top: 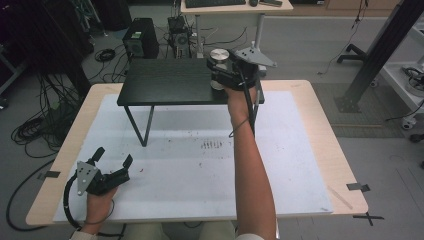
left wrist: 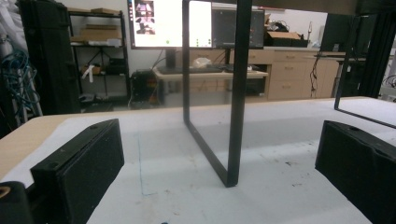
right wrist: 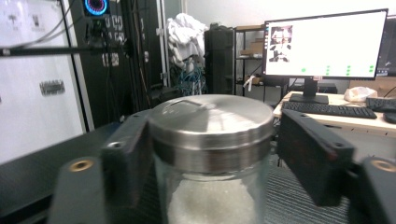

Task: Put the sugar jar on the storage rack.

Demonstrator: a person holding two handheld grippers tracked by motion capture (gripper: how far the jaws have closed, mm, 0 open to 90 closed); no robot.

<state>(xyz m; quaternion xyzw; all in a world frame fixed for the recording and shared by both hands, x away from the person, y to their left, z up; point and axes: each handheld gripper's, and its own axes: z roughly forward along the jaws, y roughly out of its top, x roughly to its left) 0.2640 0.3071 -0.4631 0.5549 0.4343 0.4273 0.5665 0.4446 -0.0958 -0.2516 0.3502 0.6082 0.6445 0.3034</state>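
A glass jar (top: 219,55) with a brushed steel lid stands on the right rear corner of a low black stand (top: 165,82). In the right gripper view the jar (right wrist: 210,126) holds white grains. My right gripper (top: 218,68) is open around the jar. Its left jaw lies against the lid, and a small gap separates the right jaw from it. My left gripper (top: 114,156) rests open on the white mat near the front left, nothing between its jaws. The left gripper view looks past that gripper (left wrist: 222,133) at a leg of the stand (left wrist: 238,93).
A white mat (top: 200,170) covers a wooden table (top: 327,135). The stand's thin legs (top: 136,127) rise from the mat. Behind the table are a desk (top: 235,7), a computer tower (top: 140,40) and floor cables (top: 40,125). A black post (top: 380,50) stands at the right.
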